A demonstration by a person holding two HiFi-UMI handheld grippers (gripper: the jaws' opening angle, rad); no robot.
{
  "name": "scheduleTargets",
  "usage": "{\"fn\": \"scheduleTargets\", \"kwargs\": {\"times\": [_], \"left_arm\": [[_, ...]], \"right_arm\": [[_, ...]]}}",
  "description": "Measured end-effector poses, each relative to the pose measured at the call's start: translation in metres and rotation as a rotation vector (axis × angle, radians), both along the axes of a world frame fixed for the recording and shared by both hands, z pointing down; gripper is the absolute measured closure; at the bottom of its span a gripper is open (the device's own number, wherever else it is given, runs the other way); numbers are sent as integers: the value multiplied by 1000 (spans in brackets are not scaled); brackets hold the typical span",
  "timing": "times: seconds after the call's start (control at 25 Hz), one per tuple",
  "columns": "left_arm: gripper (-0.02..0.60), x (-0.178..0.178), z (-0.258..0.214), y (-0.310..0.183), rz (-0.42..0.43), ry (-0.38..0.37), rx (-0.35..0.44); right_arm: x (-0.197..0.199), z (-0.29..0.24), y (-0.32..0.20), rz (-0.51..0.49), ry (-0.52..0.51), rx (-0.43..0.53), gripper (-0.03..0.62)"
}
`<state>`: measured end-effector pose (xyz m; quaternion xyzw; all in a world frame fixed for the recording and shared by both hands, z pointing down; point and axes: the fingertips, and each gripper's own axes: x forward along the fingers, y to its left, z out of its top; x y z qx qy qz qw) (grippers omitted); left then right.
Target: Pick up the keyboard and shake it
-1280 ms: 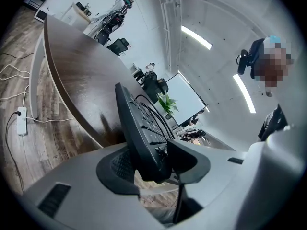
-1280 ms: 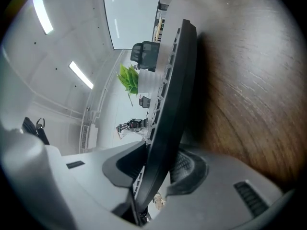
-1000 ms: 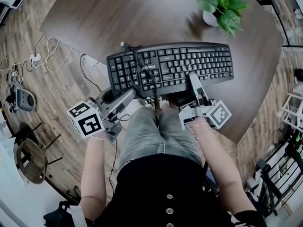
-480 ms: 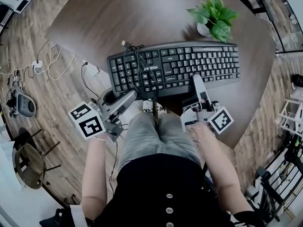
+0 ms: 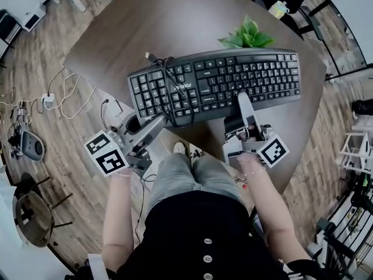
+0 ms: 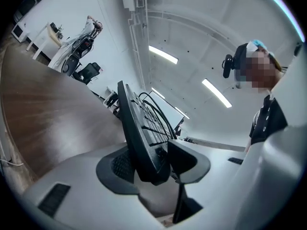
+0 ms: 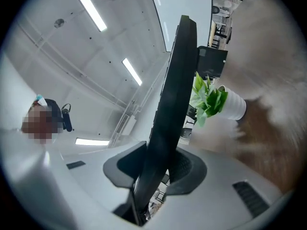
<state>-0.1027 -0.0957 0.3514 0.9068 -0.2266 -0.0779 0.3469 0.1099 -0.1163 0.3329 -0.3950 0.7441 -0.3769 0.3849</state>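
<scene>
Head view shows the keyboard (image 5: 215, 86) higher off the tabletop (image 5: 175, 22) than a second ago, now overlapping the plant (image 5: 247, 35), with left gripper (image 5: 156, 123) and right gripper (image 5: 242, 100) fingers clamped on its near edge, so it looks mid-shake.

keyboard (image 5: 214, 85): black body and keys, white legends on the keys
cable (image 5: 172, 89): black, looped over the keyboard's left half
table (image 5: 175, 22): dark brown with a fine wood grain
plant (image 5: 247, 37): bright green leaves
pot (image 7: 235, 104): white
left gripper (image 5: 158, 121): light grey shell, black pads (image 6: 122, 164)
right gripper (image 5: 241, 101): light grey shell, dark inner faces
marker cubes (image 5: 106, 154): white, with black square patterns
floor (image 5: 46, 57): grey-brown wood planks
top (image 5: 198, 238): black, with a row of pale buttons
jeans (image 5: 192, 177): faded grey-blue
</scene>
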Motion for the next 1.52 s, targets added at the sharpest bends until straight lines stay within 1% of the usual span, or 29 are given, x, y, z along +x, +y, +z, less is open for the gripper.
{"fn": "scheduleTargets", "kwargs": {"times": [0.2,0.4,0.48,0.6,0.68,0.76,1.0,1.32,1.52], "left_arm": [[385,0,-24,-11,-5,23,74],[385,2,-60,-21,-17,49,161],[385,5,-77,-25,-17,55,183],[385,9,-116,-48,-23,67,209],[385,9,-133,-64,-33,72,229],[385,9,-138,-70,-39,72,250],[385,11,-146,-66,-45,77,315],[387,12,-153,-64,-65,121,392],[388,12,-157,-63,-60,121,450]], "right_arm": [[-1,-30,-11,-1,28,81,471],[0,-76,-20,-17,64,185,471],[2,-96,-23,-18,74,215,471],[5,-141,-46,-29,93,251,471],[4,-159,-64,-43,104,273,471],[4,-164,-70,-51,107,293,471],[5,-175,-65,-60,110,368,471],[2,-196,-61,-80,136,499,473],[2,-204,-56,-91,158,565,474]]}}
